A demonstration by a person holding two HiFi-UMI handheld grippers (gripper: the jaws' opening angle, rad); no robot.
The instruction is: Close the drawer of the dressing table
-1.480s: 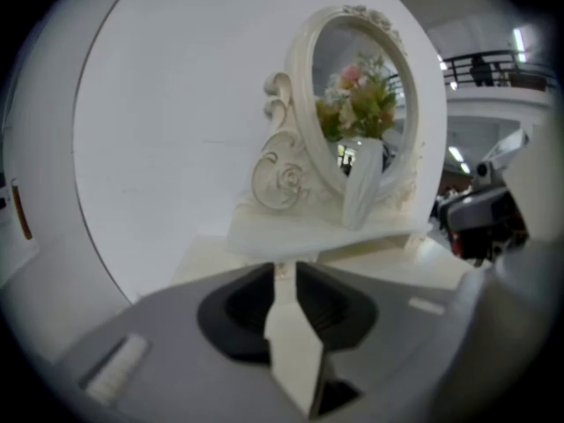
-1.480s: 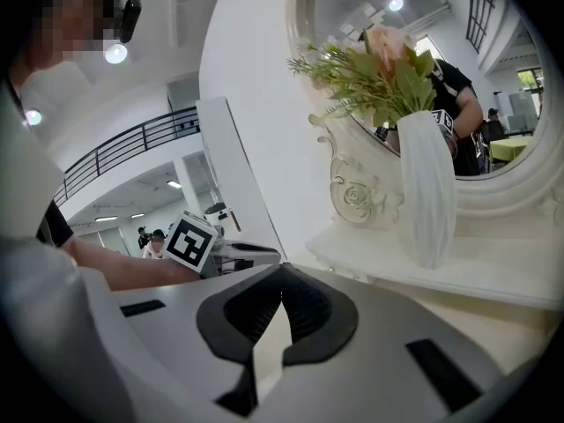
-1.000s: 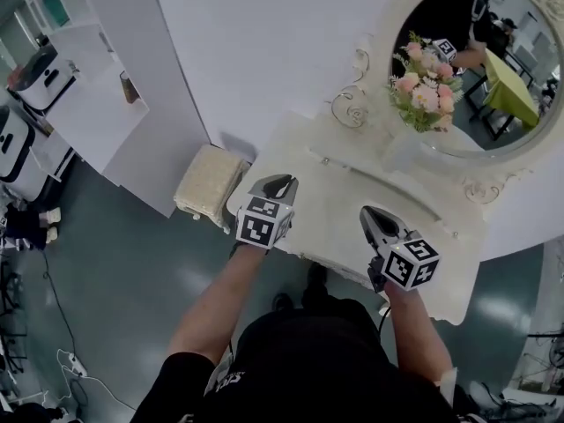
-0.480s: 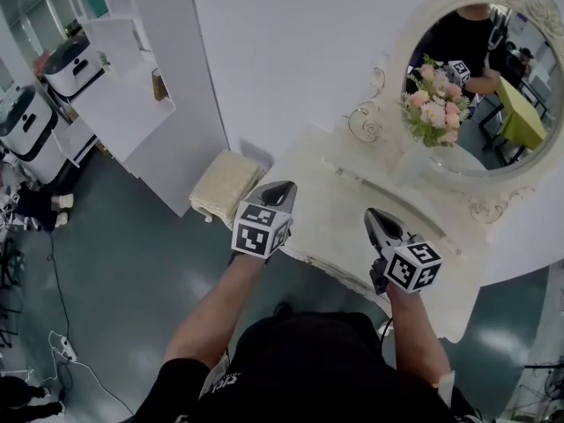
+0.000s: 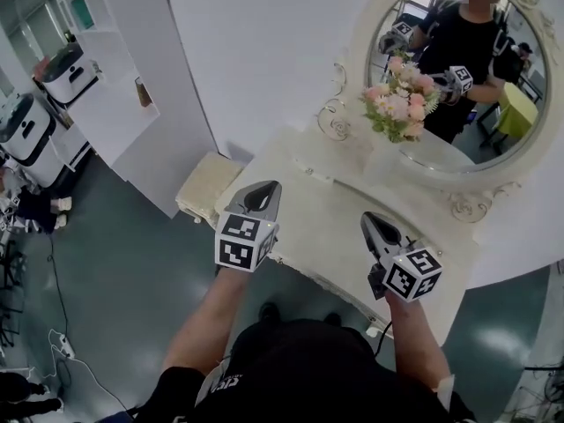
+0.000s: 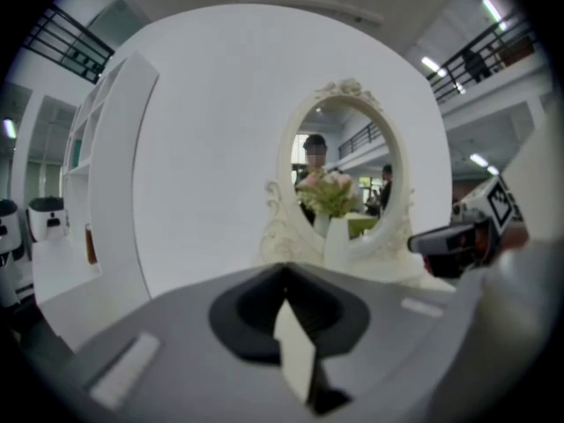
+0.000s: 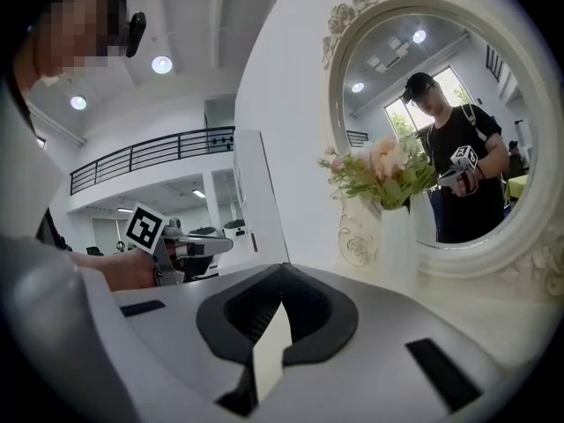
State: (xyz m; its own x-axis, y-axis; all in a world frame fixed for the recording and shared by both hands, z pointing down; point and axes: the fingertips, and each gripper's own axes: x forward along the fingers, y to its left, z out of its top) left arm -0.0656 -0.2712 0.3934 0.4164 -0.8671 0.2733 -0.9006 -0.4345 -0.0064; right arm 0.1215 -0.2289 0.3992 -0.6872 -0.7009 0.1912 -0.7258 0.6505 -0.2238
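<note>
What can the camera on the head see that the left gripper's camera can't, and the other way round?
Only the head view shows the floor, the cushioned stool beside the dressing table, and the person's forearms. Only the left gripper view shows the ceiling lights and the upper railing. Both show the oval mirror, the flowers and the right gripper.

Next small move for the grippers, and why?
Probably pull both back from the dressing table: no drawer front juts from its edge, so it looks closed. Left gripper, jaws just closed, and right gripper are shut, empty, by its front edge.
</note>
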